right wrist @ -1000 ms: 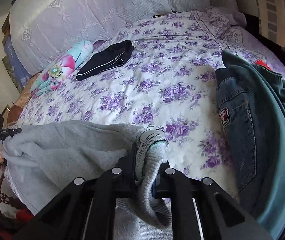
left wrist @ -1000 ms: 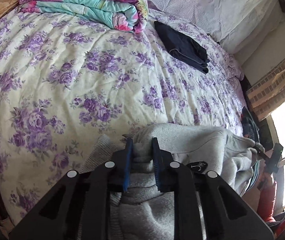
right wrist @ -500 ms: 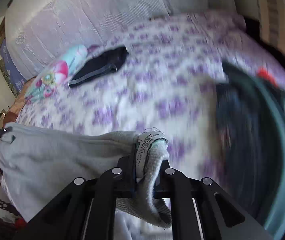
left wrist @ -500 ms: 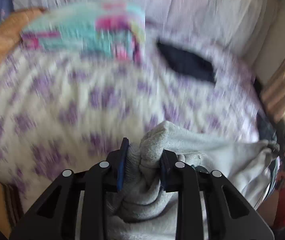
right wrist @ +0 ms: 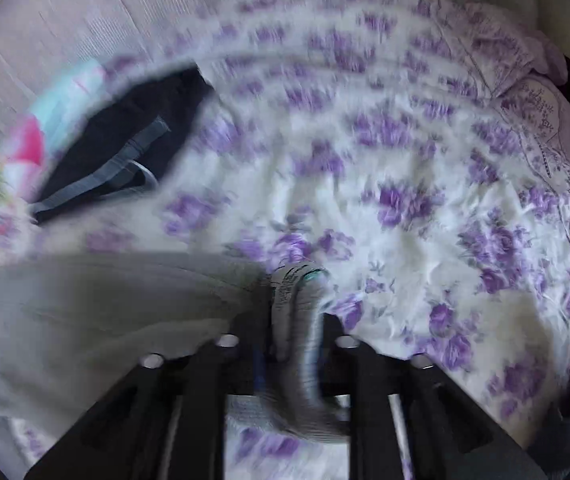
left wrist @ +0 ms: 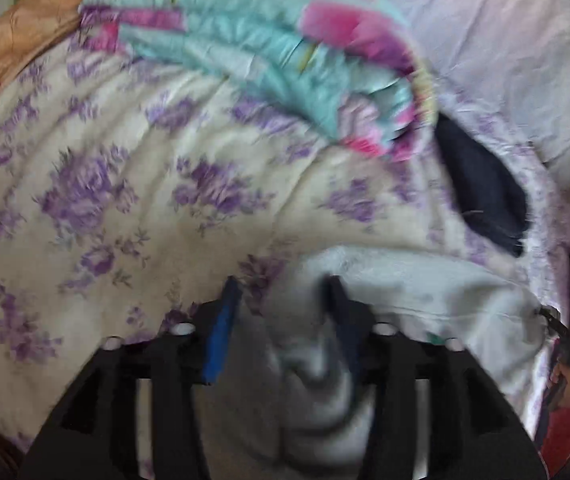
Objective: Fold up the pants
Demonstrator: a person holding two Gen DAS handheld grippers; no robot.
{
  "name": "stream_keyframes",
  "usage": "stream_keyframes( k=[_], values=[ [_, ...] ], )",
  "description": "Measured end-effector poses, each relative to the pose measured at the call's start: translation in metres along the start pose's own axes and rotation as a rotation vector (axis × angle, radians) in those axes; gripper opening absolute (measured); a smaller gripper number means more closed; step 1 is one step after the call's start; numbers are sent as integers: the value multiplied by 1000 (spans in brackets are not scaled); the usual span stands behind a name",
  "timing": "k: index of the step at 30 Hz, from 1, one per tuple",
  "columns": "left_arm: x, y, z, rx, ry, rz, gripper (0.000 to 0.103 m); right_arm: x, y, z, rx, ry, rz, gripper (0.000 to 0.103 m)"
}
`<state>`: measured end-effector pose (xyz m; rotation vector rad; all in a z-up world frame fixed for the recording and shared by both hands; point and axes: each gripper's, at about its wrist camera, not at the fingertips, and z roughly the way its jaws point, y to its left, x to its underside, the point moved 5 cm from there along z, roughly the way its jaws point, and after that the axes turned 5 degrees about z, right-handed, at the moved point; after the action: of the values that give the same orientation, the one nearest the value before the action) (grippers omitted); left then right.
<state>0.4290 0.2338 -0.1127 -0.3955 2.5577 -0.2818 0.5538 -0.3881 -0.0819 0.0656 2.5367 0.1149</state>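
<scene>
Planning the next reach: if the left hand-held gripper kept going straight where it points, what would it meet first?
Probably the grey pants between its open fingers, then the floral bedspread; blur makes depth uncertain.

Cream bedspread (left wrist: 133, 168) printed with purple flowers, folded turquoise and pink floral quilt (left wrist: 269, 44) lying on it, dark folded garment (right wrist: 125, 136) just beside the quilt, pale lilac textured cover (left wrist: 497, 28) behind
</scene>
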Motion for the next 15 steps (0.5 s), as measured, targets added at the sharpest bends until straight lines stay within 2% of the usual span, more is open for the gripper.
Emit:
stream_keyframes(
  k=[1,2,3,5,7,10,12,13,14,15],
  values=[
    [-2,2,6,-11,-9,-14,71,-6,-3,0,60,-76,-18,64],
    [-2,4,8,6,-18,-21,75,-9,-6,-1,96,-107,-35,69],
    [-4,7,7,14,-22,-22,75,-11,-11,-2,109,-111,-40,69],
    [-5,15,-6,5,-44,-27,75,-12,-23,-16,57,-126,2,68],
    [0,23,-30,12,-87,-40,75,-5,-34,-52,-3,-224,52,68],
    [22,28,-74,91,-156,-42,78,23,-19,-83,-105,-225,-11,68],
    [44,21,-90,127,-174,-9,88,51,4,-91,-89,-226,-119,68],
    [52,16,-92,127,-168,20,89,59,16,-92,-73,-233,-178,68],
    [58,7,-86,113,-145,61,90,66,28,-88,-42,-232,-245,68],
    [64,2,-77,63,-122,110,90,71,36,-77,15,-205,-298,68]
  ],
)
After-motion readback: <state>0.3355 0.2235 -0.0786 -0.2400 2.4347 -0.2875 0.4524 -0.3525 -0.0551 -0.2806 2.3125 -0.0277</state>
